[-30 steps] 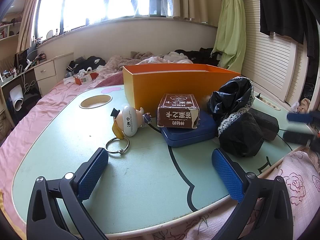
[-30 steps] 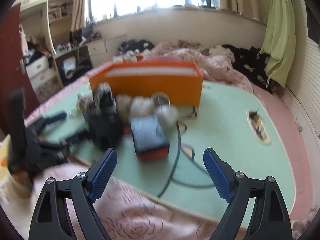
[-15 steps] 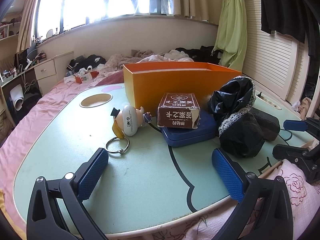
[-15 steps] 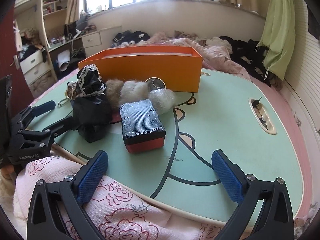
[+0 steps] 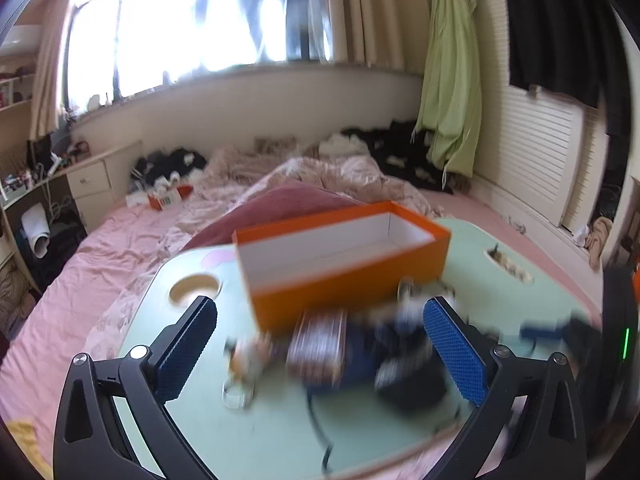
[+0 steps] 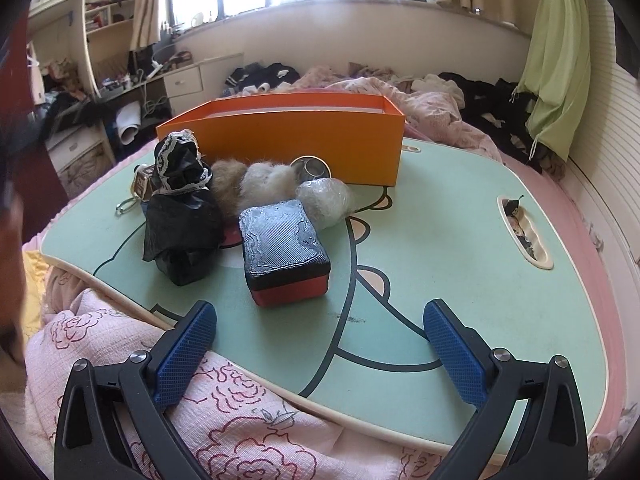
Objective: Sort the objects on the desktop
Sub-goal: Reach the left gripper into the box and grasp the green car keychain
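Above the mint-green lap table [image 6: 460, 240], I hold my left gripper [image 5: 320, 344] and right gripper [image 6: 320, 340] level, jaws wide, empty. The open orange cardboard box [image 6: 304, 140] stands behind a black-lidded red case [image 6: 286, 248], black lace-trimmed bag [image 6: 180, 204] and fur balls [image 6: 264, 180].

- orange box [image 6: 304, 140], open top, white inside, upright at far side of green lap table [image 6: 460, 240]
- black-lidded box with red base [image 6: 286, 246], closed, flat on table, nearest the camera
- black lace-trimmed cloth bundle [image 6: 180, 208], upright, just left of it
- fur balls [image 6: 256, 180] and clear wrapped ball [image 6: 326, 200] just in front of orange box
- brown carton [image 5: 318, 338], blurred
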### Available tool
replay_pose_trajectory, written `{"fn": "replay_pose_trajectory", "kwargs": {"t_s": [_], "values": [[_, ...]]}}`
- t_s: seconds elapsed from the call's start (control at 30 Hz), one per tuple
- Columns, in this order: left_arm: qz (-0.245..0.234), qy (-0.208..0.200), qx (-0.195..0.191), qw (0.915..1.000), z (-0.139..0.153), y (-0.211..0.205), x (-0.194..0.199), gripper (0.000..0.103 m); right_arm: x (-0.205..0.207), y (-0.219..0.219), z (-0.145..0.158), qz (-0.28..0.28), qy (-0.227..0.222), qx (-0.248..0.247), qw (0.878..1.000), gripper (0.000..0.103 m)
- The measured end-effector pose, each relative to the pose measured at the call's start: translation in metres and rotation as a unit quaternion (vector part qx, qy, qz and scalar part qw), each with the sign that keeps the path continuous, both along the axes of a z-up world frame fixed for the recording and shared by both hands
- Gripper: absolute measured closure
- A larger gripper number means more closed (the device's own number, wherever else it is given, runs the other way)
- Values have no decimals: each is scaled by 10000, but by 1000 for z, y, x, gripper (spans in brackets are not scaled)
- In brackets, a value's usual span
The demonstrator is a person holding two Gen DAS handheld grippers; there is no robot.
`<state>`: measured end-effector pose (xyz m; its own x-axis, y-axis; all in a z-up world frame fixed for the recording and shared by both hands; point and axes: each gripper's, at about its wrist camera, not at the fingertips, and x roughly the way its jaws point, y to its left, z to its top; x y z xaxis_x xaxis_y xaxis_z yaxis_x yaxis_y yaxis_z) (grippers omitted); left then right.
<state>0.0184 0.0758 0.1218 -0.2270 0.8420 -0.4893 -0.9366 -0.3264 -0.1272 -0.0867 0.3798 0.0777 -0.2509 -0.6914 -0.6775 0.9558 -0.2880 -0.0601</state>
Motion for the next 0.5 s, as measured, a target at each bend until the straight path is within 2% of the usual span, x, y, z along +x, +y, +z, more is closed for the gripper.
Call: {"fn": "replay_pose_trajectory", "kwargs": {"t_s": [0.07,0.13,0.2,0.27,0.5], "values": [[-53,-264,-399,9988,15,44,-17,0,0,0,0,7,-3,-15,10000,0],[168,-387,-922,9948,14,85,-33,3,-1,0,1,5,-5,-26,10000,0],[278,-574,-1384,9883,4,123,-46,9,-1,-1,1,8,-5,-27,10000,0],[235,-886,-1667,9817,-9,145,-53,11,-1,-1,1,18,-11,-33,10000,0],[159,-1297,-2146,9679,-45,161,-53,11,0,-2,0,11,-2,-33,10000,0]]}}
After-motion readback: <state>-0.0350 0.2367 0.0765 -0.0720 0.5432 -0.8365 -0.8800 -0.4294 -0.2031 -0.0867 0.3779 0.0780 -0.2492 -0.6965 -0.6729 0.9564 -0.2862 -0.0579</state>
